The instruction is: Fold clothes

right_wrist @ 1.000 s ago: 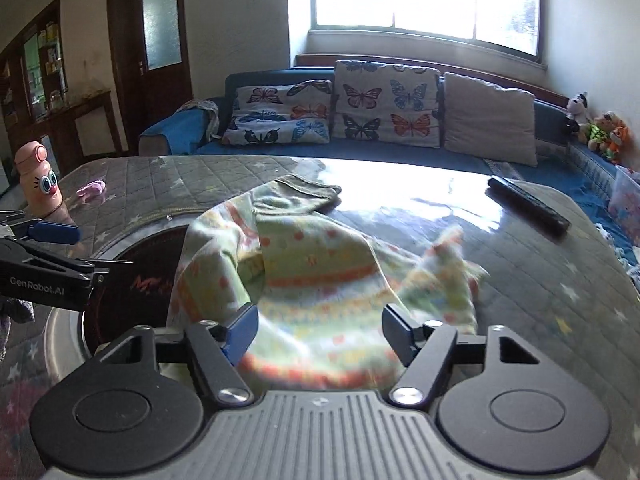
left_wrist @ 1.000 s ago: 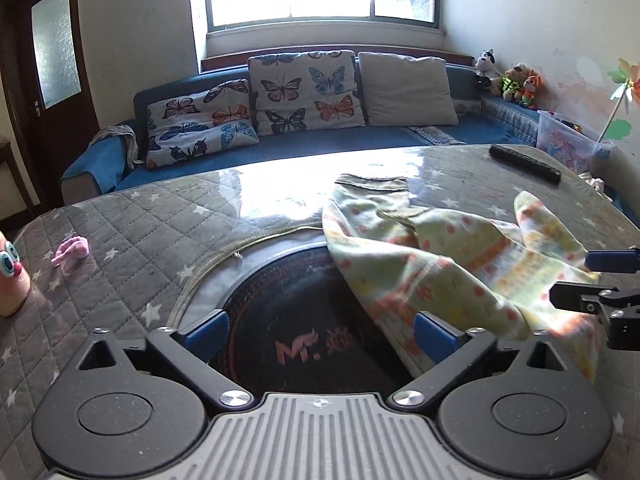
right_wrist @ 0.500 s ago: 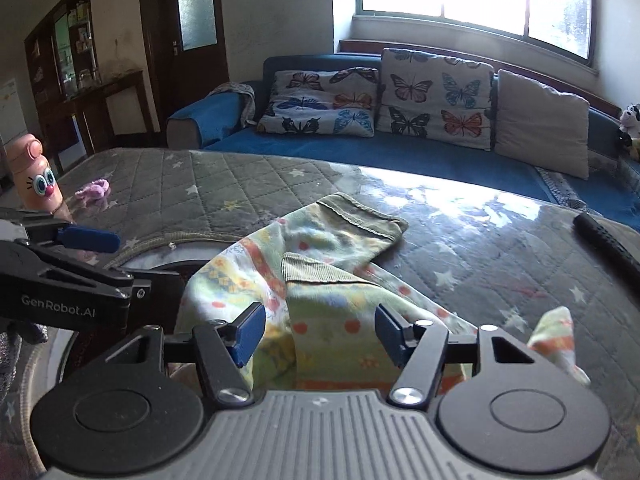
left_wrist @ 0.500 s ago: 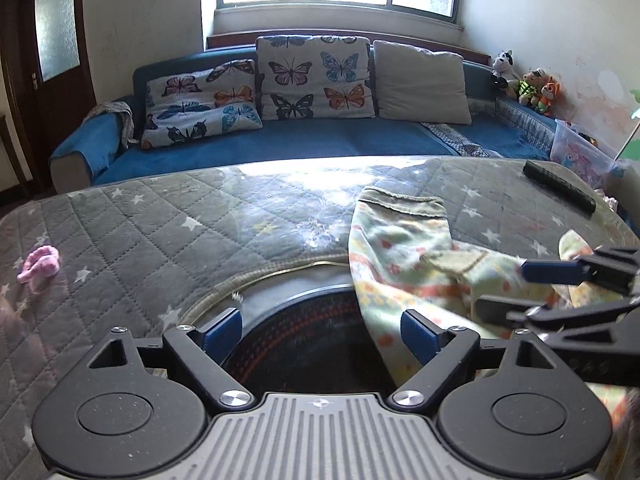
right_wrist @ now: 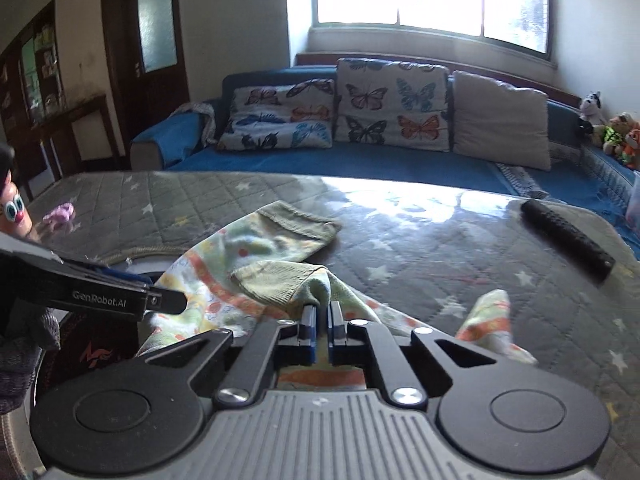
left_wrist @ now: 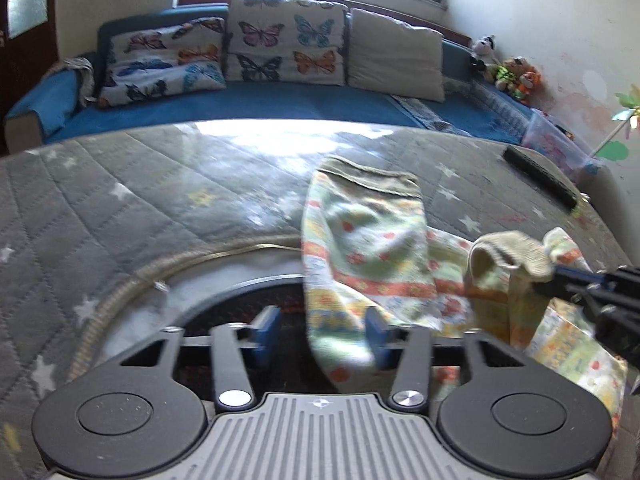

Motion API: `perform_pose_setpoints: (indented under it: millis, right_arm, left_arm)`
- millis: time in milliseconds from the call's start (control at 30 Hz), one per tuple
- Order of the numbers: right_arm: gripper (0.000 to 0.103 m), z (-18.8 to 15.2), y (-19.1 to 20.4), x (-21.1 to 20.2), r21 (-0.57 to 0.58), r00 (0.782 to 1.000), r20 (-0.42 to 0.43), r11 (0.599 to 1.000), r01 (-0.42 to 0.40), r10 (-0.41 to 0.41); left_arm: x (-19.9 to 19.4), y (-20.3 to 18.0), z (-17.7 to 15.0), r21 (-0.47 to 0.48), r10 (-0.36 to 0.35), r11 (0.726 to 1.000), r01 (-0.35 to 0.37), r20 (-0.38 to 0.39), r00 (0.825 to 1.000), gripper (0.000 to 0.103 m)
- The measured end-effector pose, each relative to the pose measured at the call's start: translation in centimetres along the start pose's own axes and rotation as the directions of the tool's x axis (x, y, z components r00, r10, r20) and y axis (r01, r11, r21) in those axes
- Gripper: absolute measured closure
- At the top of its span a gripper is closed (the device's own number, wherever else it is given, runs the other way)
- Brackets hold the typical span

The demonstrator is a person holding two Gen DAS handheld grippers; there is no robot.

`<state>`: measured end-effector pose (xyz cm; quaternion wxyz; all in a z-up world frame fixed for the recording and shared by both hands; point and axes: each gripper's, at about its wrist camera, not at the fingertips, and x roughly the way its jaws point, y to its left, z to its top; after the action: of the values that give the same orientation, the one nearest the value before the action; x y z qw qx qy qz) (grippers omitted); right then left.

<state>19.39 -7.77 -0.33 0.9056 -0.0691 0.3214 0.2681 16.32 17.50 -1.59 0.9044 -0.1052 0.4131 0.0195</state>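
Quilted table holds remote; right fingers pinch garment, left fingers closing around it

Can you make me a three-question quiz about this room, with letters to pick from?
1. Where does the black remote lie?
A. on the grey quilted table cover
B. on the blue sofa
C. on the floor

2. How many butterfly cushions are on the sofa?
A. one
B. two
C. four

3. What is the right gripper doing?
A. standing wide open over the remote
B. pinching the patterned garment
C. holding a cushion

Answers:
1 A, the remote rests on the starred cover near the table's far right edge.
2 B, two butterfly cushions lie beside one plain cushion.
3 B, its blue pads are shut with cloth bunched between them.
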Motion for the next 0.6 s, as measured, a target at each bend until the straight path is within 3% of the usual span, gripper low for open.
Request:
perform_pose_setpoints:
  millis: [67,167,367,600]
  right_arm:
    - [0.099,-0.3,-1.0,-1.4,0.022,1.0,0.023,1.0,0.013,-0.014]
    - [0.099,-1.2,-2.9,-4.0,0.071,0.997,0.056,0.997,0.041,-0.045]
    - [0.099,-3.9,-6.6,-9.0,0.152,0.987,0.087,0.981,0.122,-0.137]
    - [0.099,-7.6,-10.0,-13.1,0.243,0.968,0.08,0.947,0.211,-0.236]
  left_arm:
    - [0.0,-0.2,-0.2,0.006,-0.016,1.0,0.016,0.0,1.0,0.079]
    - [-0.1,-0.4,-0.6,0.013,-0.024,1.0,0.024,0.006,1.0,0.093]
    - [-1.2,0.0,-1.4,0.007,-0.015,1.0,0.015,0.035,0.999,0.1]
    - [-2.8,0.3,-1.7,-0.021,-0.007,1.0,0.008,0.046,0.999,0.098]
